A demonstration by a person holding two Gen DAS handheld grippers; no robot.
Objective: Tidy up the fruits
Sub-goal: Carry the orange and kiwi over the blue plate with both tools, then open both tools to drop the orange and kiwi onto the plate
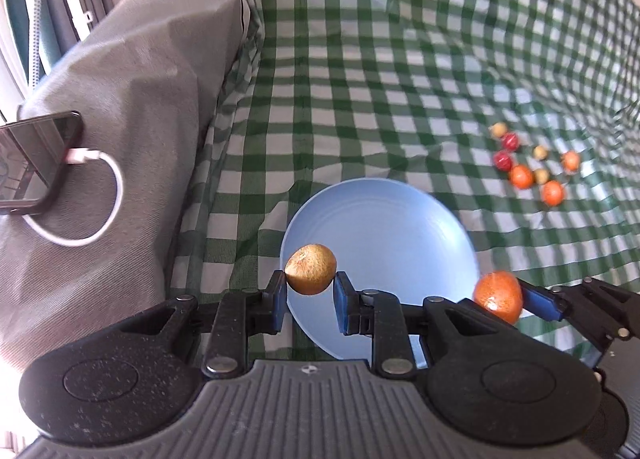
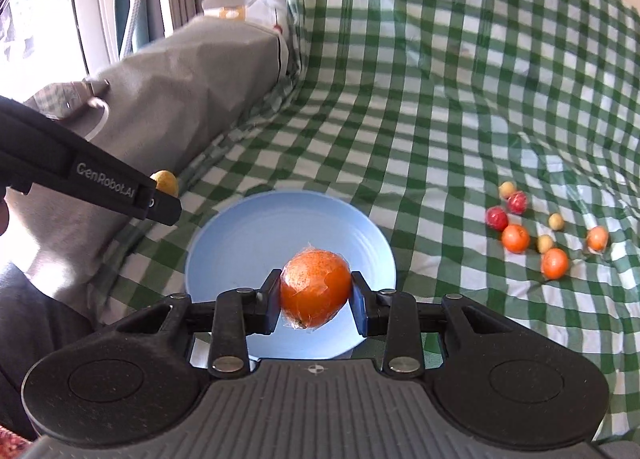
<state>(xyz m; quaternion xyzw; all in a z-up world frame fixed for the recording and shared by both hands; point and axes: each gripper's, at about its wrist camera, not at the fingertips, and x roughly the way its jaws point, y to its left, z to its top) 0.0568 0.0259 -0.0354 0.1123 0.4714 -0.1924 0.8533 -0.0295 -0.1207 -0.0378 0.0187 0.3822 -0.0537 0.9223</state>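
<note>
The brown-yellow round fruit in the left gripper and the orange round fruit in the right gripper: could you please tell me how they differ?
Colour: the brown-yellow round fruit is dull and speckled, while the orange round fruit is bright and glossy.
Size: the brown-yellow fruit looks smaller than the orange one.
Wrapping: the orange fruit shows clear film; none shows on the brown-yellow fruit.
Shared: each is pinched between its gripper's pads, left gripper, right gripper, above the light blue round plate.

Phone (image 1: 36,163) cut off, left edge
</note>
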